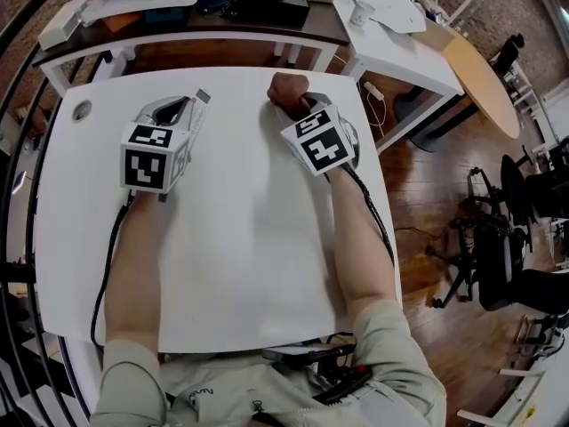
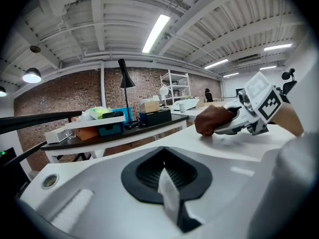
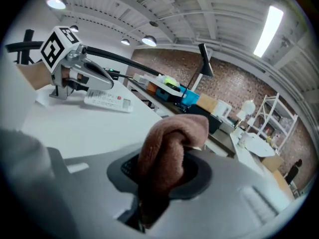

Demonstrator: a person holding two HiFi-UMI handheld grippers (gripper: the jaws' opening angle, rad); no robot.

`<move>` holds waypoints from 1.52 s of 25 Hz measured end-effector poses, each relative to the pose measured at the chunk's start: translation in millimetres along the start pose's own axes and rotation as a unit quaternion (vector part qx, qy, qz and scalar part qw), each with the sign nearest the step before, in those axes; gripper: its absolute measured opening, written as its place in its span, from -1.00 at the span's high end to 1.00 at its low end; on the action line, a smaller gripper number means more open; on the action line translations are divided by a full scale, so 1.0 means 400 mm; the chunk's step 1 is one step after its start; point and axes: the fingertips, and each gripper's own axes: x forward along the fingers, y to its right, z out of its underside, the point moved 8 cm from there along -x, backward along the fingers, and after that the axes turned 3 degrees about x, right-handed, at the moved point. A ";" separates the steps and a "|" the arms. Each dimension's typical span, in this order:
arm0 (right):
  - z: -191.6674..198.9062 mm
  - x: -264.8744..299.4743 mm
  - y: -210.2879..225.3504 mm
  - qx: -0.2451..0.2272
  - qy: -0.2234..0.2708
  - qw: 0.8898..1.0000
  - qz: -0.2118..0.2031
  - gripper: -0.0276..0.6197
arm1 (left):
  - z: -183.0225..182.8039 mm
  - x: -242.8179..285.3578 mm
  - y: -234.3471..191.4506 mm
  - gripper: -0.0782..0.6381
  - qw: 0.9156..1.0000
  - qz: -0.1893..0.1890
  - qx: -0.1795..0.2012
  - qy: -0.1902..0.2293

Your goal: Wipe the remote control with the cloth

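Observation:
My left gripper [image 1: 189,107] rests on the white table [image 1: 240,265] at the left, shut on the white remote control [image 1: 200,98], whose end with a red button pokes out past the jaws. In the left gripper view the remote [image 2: 169,198] shows edge-on as a thin white slab between the jaws. From the right gripper view the remote [image 3: 107,101] lies flat and low over the table under the left gripper [image 3: 82,76]. At the table's far right, my right gripper [image 1: 293,107] is shut on a bunched brown cloth [image 1: 287,90], which fills the jaw gap [image 3: 169,148].
A dark desk [image 1: 222,20] crowded with boxes and trays stands behind the table. A white side table [image 1: 400,52] and a round wooden table [image 1: 484,78] are at the back right. Office chairs [image 1: 498,238] stand on the wooden floor at right. A cable hole [image 1: 82,109] is near the table's left corner.

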 end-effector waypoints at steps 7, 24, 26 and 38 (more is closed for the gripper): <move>0.017 0.018 -0.005 -0.006 -0.023 1.000 -0.007 0.59 | 0.021 0.026 -0.010 0.76 0.999 -0.012 0.004 -0.034; -0.045 -0.185 0.011 0.050 0.103 0.993 0.029 0.00 | -0.071 -0.114 0.014 0.37 0.994 -0.045 -0.024 0.092; -0.058 -0.247 -0.009 0.053 0.144 0.987 0.041 0.28 | -0.101 -0.173 0.028 0.46 0.990 -0.050 -0.028 0.125; -0.076 -0.588 -0.163 0.064 0.290 0.950 0.092 0.90 | -0.133 -0.535 0.183 0.77 0.963 -0.069 -0.027 0.261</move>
